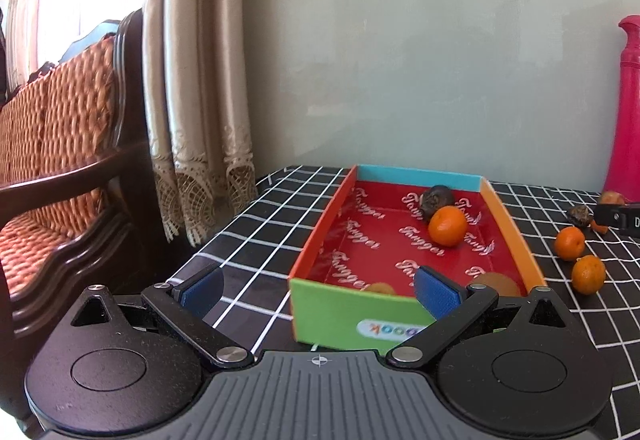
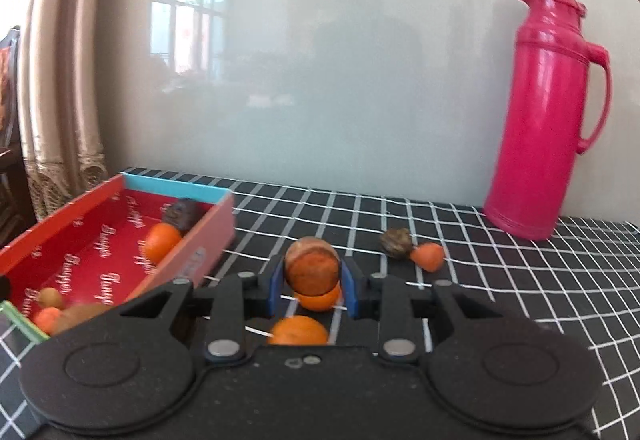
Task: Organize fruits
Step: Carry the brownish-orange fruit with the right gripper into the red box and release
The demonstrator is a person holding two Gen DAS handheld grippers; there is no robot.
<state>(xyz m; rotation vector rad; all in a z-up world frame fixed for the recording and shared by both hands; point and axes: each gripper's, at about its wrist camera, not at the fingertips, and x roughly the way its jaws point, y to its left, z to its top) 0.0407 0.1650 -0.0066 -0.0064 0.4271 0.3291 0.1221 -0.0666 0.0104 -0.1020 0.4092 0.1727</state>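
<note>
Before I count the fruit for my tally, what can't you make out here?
- Left wrist view: fruits at the box near end, hidden by its green wall and the left claw.
- Right wrist view: lowest orange, half hidden by the right claw; held brown fruit, blurred.

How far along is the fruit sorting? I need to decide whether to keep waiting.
Partly done. In the box already lie an orange, a dark wrinkled fruit and some brownish pieces near its front wall. In hand: the right gripper is shut on a reddish-brown fruit, lifted off the tablecloth. Left on the cloth: two oranges, another dark fruit and a small orange piece. The left gripper is open and empty.
</note>
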